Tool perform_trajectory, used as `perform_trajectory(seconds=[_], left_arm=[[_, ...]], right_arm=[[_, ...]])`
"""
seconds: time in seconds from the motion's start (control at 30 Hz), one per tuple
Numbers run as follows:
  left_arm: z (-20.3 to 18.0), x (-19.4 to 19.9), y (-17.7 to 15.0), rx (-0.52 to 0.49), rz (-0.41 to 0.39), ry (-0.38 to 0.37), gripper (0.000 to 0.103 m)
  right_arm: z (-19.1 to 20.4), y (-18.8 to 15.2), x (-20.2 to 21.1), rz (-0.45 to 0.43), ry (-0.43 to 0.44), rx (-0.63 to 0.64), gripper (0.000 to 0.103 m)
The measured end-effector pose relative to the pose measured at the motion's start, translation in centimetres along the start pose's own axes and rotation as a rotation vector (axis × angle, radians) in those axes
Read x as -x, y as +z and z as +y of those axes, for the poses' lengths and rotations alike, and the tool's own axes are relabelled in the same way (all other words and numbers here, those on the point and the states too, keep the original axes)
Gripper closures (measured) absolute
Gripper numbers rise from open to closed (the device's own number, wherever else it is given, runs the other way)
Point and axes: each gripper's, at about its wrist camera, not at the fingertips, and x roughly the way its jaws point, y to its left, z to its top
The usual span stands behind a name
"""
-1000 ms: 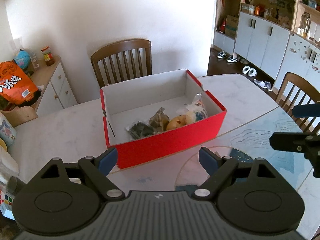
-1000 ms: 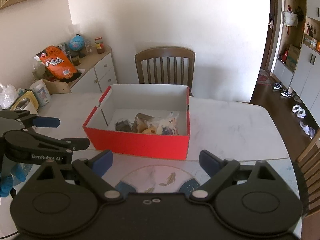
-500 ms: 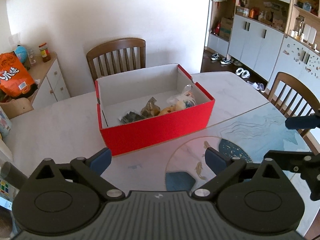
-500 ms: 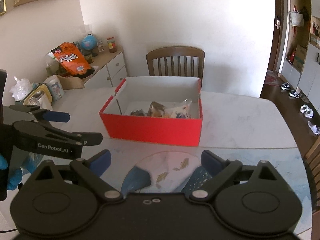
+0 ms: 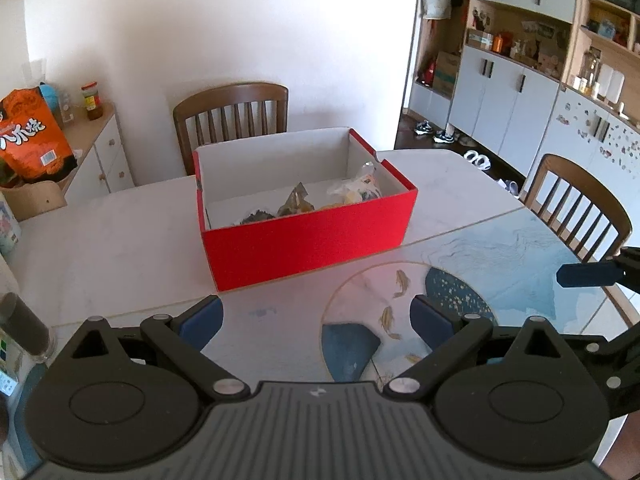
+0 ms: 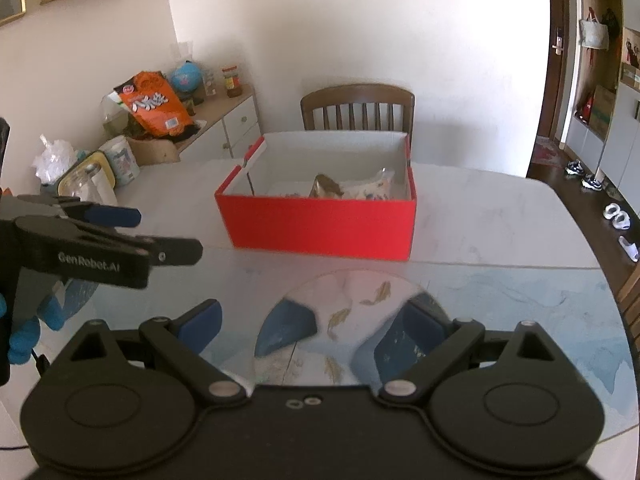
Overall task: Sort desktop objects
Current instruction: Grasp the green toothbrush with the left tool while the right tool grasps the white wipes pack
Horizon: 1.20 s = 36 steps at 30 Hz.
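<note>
Red box (image 5: 308, 236) ahead of both claws, left claw (image 5: 316, 320) spread empty, right claw (image 6: 312, 324) spread empty

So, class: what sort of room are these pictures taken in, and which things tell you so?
Most likely a home dining room: a marble-look dining table with wooden chairs, white storage cabinets, and shoes on the floor.

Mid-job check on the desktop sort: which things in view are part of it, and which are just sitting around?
Part of the job:
- open red cardboard box on the table
- wrapped snack packets inside it
- left gripper, open, empty
- right gripper, open, empty

Just lying about:
- orange snack bag on the sideboard
- small blue globe
- brown wooden chair
- shoes on the floor
</note>
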Motion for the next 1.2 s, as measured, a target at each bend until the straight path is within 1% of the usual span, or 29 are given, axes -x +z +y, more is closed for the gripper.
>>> perform_trajectory(seconds=[0.07, 0.2, 0.47, 0.73, 0.93, 1.2], left_arm=[[-0.2, 0.2, -0.9, -0.012, -0.009, 0.007, 0.003], [-0.1, 0.1, -2.5, -0.001, -0.004, 0.001, 0.003], [1.0, -0.1, -5.6, 0.006, -0.007, -0.012, 0.003], [2.3, -0.5, -8.1, 0.032, 0.029, -0.011, 0.003], [2.6, -0.7, -10.8, 0.0, 0.054, 0.009, 0.003], [1.7, -1.2, -13.1, -0.051, 0.056, -0.036, 0.004]], right_arm=[[0.2, -0.6, -0.1, 0.006, 0.004, 0.0, 0.006], [0.6, -1.7, -0.1, 0.009, 0.009, -0.004, 0.006], [1.9, -2.9, -0.5, 0.019, 0.016, 0.025, 0.006], [2.3, -3.9, -1.1, 0.041, 0.02, 0.026, 0.006], [2.1, -4.4, -1.1, 0.056, 0.021, 0.013, 0.006], [2.5, -5.3, -1.5, 0.081, 0.029, 0.017, 0.006]])
